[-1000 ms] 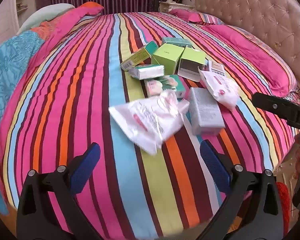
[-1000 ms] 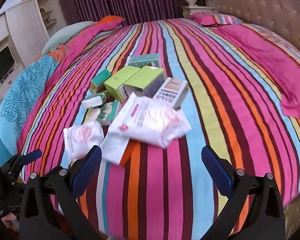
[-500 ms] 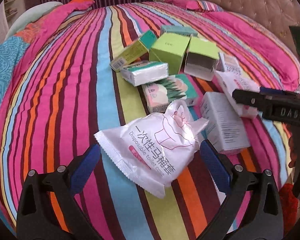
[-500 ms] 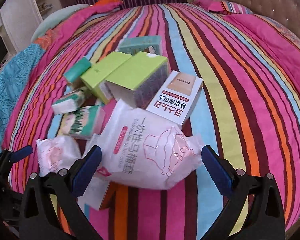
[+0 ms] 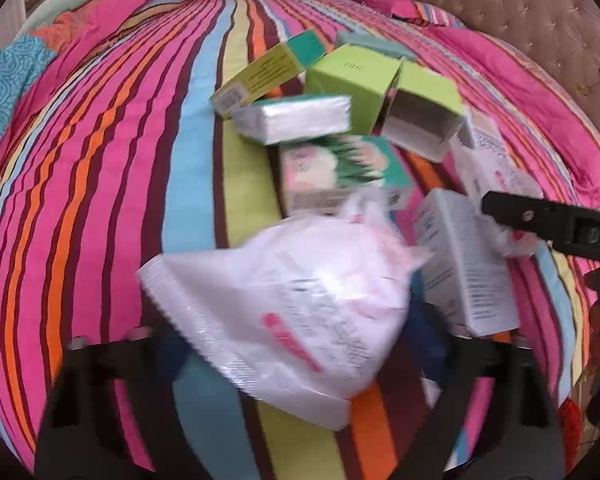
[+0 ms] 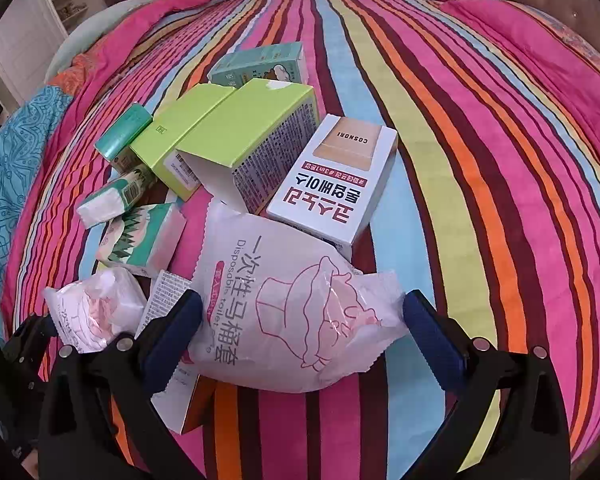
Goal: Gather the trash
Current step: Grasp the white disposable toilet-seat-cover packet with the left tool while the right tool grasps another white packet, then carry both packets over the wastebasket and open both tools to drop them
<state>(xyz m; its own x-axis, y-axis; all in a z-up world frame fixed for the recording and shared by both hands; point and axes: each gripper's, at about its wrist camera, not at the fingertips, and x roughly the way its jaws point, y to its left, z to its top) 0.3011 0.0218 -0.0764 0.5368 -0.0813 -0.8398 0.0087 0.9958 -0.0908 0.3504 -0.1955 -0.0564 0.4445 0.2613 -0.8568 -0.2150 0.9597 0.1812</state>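
We found the trash heaped on the striped bedspread (image 6: 480, 128) — a white packet (image 5: 296, 304) lay between the left gripper (image 5: 300, 344) fingers, whose jaws were closing on it, the blur hiding whether the pads pressed yet. A second white packet (image 6: 284, 312) sat between the right gripper (image 6: 300, 332) pads, spread wide and seemingly not pressing. Beyond it lay a white box (image 6: 336, 184) and green cartons (image 6: 248, 132), touching one another.
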